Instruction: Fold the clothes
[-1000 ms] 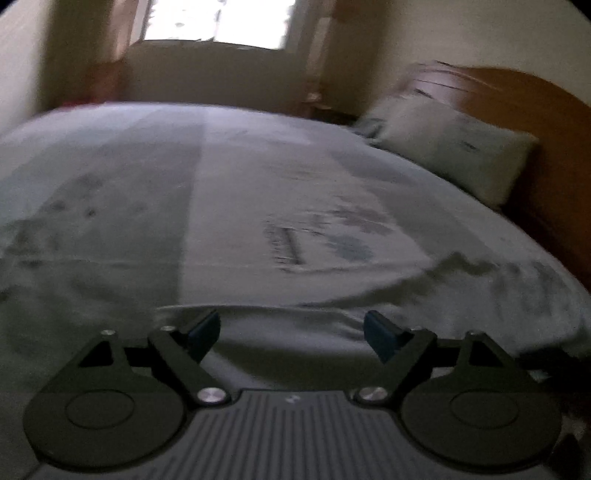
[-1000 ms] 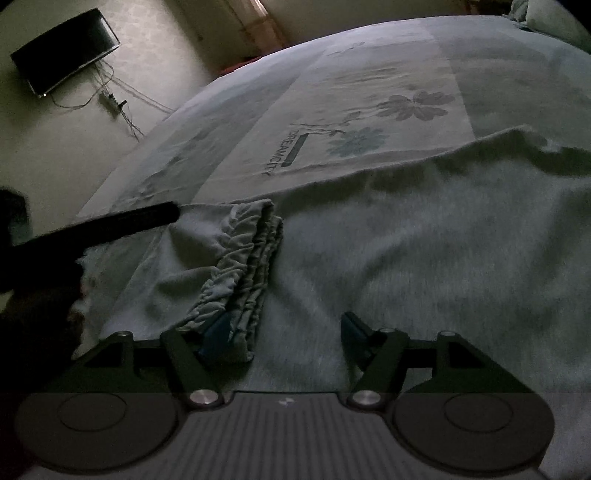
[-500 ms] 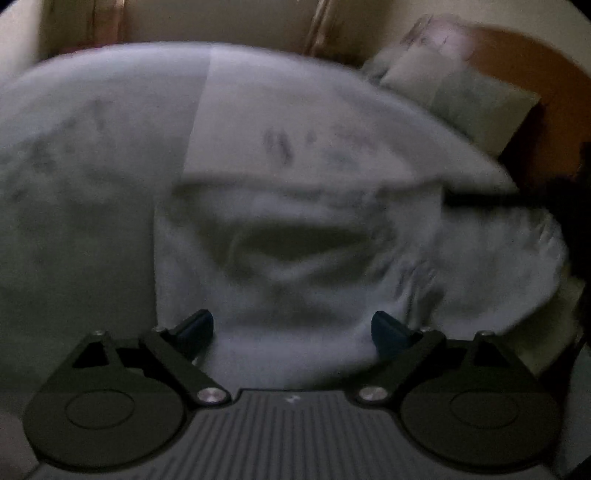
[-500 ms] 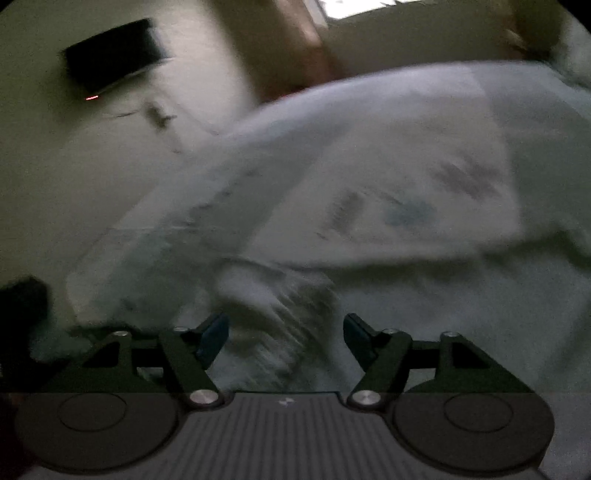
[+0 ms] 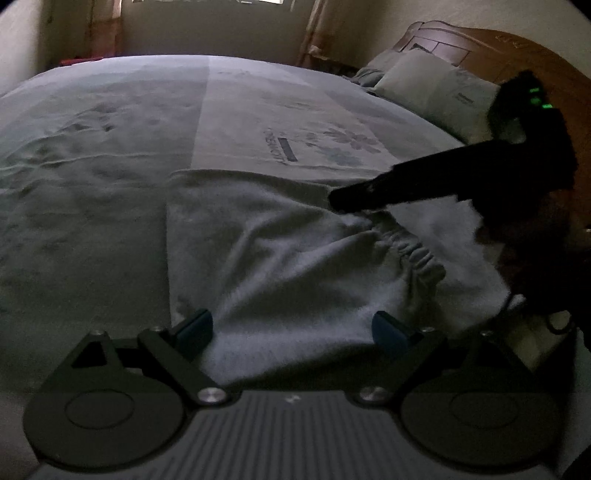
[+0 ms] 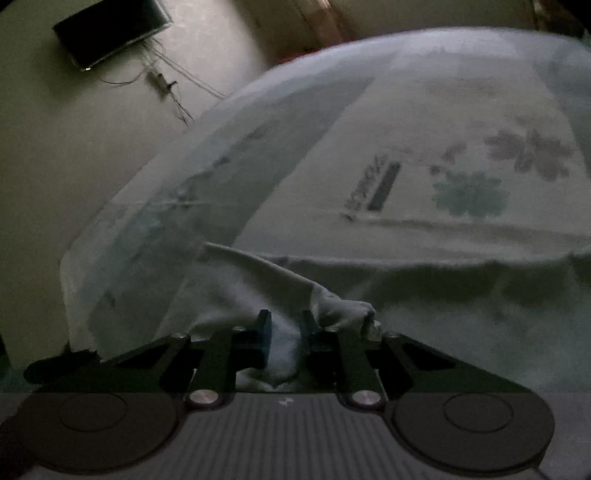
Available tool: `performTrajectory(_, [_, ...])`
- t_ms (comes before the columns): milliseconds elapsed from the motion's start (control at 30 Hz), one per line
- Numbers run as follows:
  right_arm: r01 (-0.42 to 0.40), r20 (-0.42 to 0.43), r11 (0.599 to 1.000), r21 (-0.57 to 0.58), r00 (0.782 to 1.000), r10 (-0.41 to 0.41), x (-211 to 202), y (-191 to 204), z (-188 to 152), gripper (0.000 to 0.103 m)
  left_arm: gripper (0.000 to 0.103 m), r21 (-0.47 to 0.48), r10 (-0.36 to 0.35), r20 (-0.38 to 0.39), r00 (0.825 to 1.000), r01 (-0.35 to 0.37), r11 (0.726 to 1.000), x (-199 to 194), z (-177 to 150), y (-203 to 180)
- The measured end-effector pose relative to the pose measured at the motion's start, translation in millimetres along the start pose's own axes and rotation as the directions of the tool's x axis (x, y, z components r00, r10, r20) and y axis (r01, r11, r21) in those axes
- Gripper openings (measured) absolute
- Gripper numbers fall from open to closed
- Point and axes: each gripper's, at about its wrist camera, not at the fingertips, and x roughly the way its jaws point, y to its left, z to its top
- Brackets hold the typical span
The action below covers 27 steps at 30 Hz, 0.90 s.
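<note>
Since a second ago our right gripper [image 6: 284, 334] closed on the grey pants' [image 5: 288, 258] waistband [image 5: 410, 254], on the bed [image 5: 92, 155]; left gripper [image 5: 291, 328] gapes empty. Thin pinch may slip.

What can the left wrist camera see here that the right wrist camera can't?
Only the left view shows the brown wooden headboard, the pale pillow, the garment's gathered elastic waistband, and the open left claw. Only the right view shows the black wall-mounted screen with its cables, and the right claw shut on bunched cloth. Both show the light grey fleecy garment on the flower-printed bedspread.
</note>
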Motion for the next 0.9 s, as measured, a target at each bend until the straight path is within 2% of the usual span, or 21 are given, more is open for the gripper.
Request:
performTrajectory(67, [-0.001,-0.010,0.997,-0.071,1.000,0.001,-4,13,-2,0.026,0.094,0.002,0.004,0.001,1.000,-0.004,1.000,0,1,-1])
performTrajectory(133, [-0.006,-0.028,0.989,-0.147,1.000,0.002,-6,26,-4,0.032,0.094,0.001,0.008,0.002,1.000,-0.008,1.000,0,0,-1])
performTrajectory(233, [0.035,-0.090,0.982,-0.188,0.995,-0.052,3,27,-10,0.031,0.094,-0.007,0.013,0.003,1.000,-0.013,1.000,-6,-1,-1])
performTrajectory(300, [0.036,-0.077,0.982,-0.187,0.996,-0.051,-5,28,-10,0.032,0.094,-0.012,0.021,-0.001,1.000,-0.021,1.000,-12,-2,0])
performTrajectory(367, [0.050,-0.057,0.970,-0.237,0.996,-0.065,-21,40,-12,0.034,0.094,-0.021,0.029,-0.009,1.000,-0.029,0.999,-22,-1,3])
performTrajectory(433, [0.041,-0.031,0.952,-0.302,0.998,-0.052,-34,53,-16,0.043,0.094,-0.025,0.039,-0.001,0.999,-0.039,0.999,-33,0,5])
performTrajectory(500, [0.015,-0.043,0.945,-0.327,0.999,-0.031,-35,59,-24,0.051,0.094,-0.030,0.049,0.020,0.999,-0.048,0.998,-41,1,5])
performTrajectory(633, [0.081,-0.088,0.940,-0.332,0.989,-0.116,-19,54,-45,0.059,0.094,-0.033,0.041,0.042,0.998,-0.040,0.999,-46,5,-2])
performTrajectory(733, [0.089,-0.053,0.952,-0.293,0.993,-0.110,-32,57,-49,0.079,0.094,-0.012,0.011,0.038,0.999,-0.011,1.000,-40,6,-12])
performTrajectory(900, [0.164,-0.034,0.938,-0.304,0.983,-0.183,-55,55,-56,0.080,0.094,-0.034,0.010,-0.009,1.000,-0.010,0.999,-27,-1,-16])
